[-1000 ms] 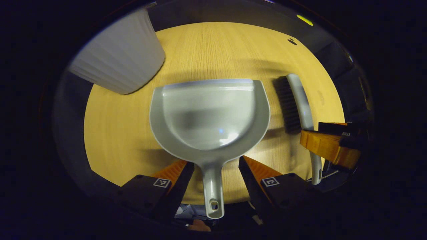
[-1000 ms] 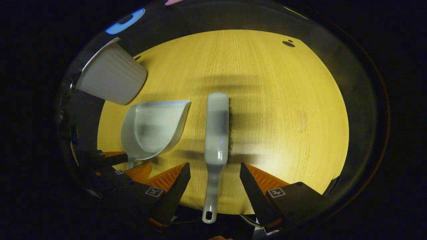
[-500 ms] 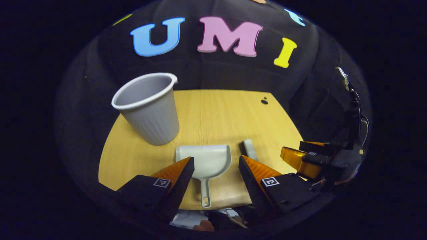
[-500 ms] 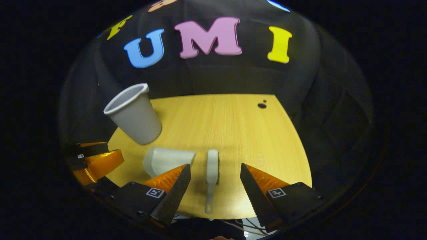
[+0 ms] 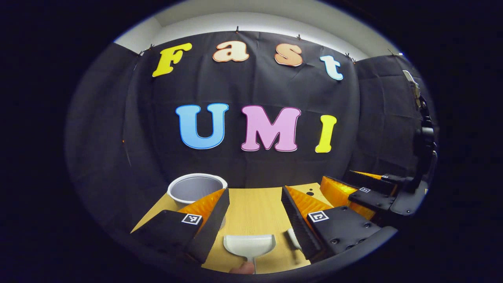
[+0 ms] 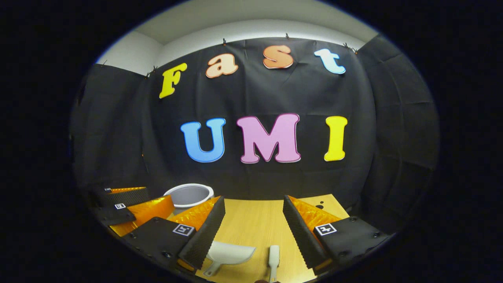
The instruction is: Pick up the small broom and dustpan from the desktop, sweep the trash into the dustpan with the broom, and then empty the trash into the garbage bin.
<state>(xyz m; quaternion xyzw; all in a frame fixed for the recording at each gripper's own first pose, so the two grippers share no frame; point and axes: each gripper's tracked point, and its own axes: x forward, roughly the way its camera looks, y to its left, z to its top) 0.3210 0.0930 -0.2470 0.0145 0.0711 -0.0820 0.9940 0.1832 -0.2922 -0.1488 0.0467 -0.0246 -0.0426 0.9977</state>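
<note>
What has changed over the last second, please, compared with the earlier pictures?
Both claws, left and right, pulled up and back from the table, open, grasping nothing. The dustpan, broom and bin stayed put.

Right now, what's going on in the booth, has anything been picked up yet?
Nothing is held yet. Both grippers hang open above the near end of the wooden desktop, pointing toward the booth wall. The left gripper is lined up over the grey dustpan, and the right gripper over the small broom; both tools lie flat on the desk, side by side. The grey garbage bin stands upright at the far left. I can't make out any trash from these views.
</note>
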